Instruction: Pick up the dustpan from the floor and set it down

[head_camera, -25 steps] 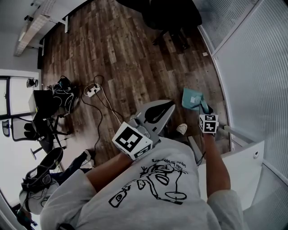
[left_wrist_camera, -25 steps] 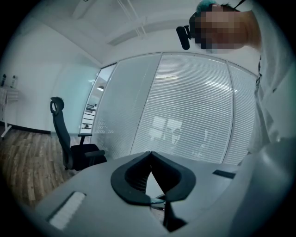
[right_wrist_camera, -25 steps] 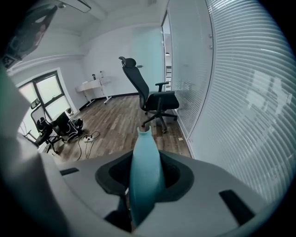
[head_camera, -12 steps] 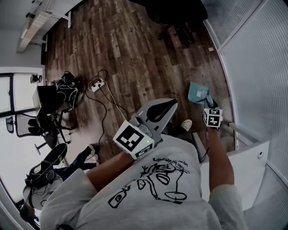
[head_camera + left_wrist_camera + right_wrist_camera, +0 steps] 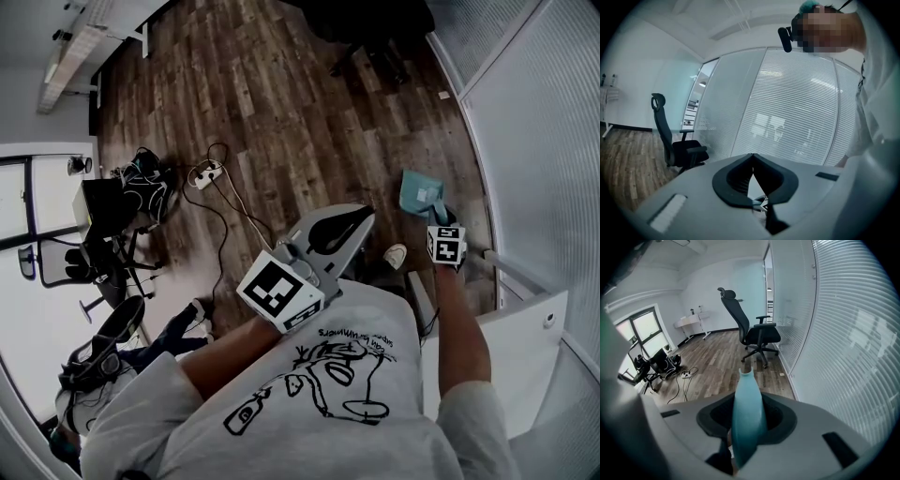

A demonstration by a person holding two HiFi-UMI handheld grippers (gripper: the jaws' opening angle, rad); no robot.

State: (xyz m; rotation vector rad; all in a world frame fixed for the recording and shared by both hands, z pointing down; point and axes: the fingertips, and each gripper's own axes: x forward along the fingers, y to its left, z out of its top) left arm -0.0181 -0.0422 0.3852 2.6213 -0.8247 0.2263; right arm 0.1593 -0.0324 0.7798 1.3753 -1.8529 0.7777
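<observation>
- Right gripper (image 5: 748, 426) clamps the pale teal plastic dustpan (image 5: 746, 404), which sits at the right of the head view, beside the frosted wall (image 5: 544, 141)
- Left gripper (image 5: 752, 161) has its jaws touching and holds nothing
- This looks like the set-down: lower the dustpan flat onto the wood floor (image 5: 262, 112), then release

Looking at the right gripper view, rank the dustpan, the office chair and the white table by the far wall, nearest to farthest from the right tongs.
1. The dustpan, clamped in the right tongs, dead centre.
2. The office chair, mid-room beside the glass wall.
3. The white table, against the far wall, left of the chair.
</observation>
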